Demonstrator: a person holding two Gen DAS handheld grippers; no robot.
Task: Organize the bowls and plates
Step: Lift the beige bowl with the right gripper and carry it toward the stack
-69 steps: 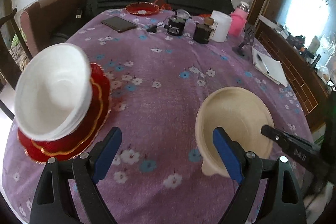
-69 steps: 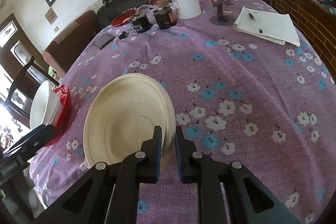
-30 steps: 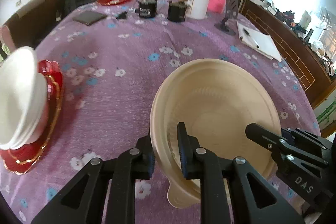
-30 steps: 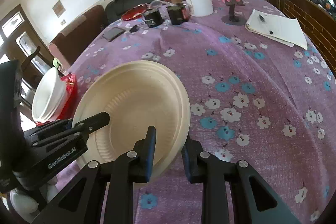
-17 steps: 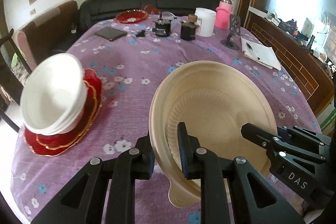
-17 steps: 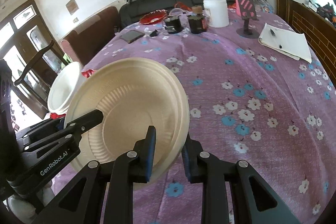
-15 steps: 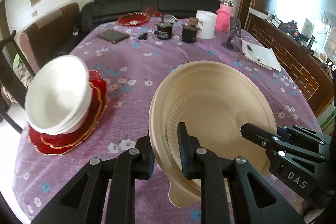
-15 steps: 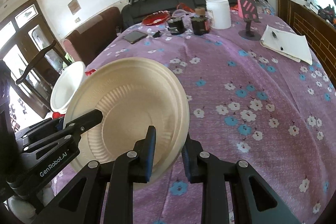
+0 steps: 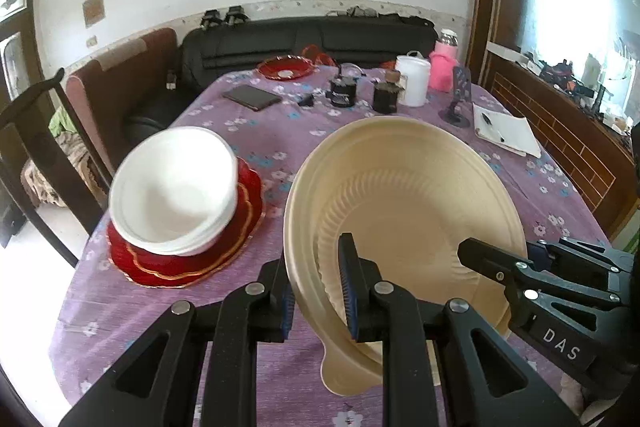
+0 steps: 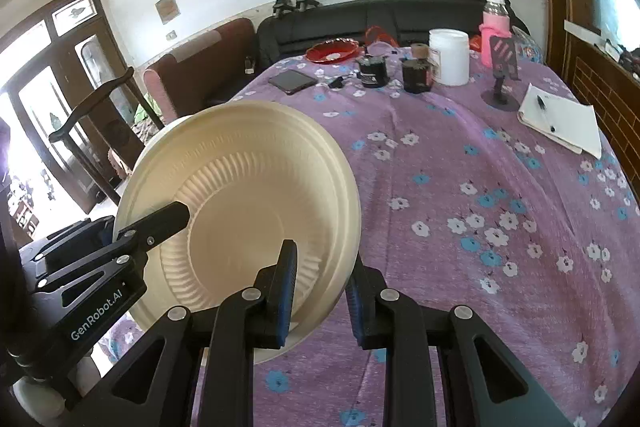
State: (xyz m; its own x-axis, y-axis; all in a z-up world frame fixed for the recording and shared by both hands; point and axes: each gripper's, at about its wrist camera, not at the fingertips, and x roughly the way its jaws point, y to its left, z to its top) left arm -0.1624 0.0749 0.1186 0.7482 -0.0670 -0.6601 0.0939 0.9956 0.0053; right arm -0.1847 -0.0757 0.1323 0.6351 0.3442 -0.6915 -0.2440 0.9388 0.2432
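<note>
Both the left gripper point(image 9: 316, 283) and right gripper point(image 10: 322, 287) are clamped on the cream paper plate point(image 9: 404, 211) rim, so honestly any uneven pull could buckle it or knock the white bowls point(image 9: 176, 191) stack.

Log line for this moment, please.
left gripper: shut on plate | right gripper: shut on plate | plate: tilted, off table

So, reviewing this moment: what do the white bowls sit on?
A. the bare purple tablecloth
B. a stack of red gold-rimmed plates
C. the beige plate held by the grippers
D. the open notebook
B: in the left wrist view the stacked white bowls rest, tilted, on the red gold-rimmed plates near the table's left edge.
</note>
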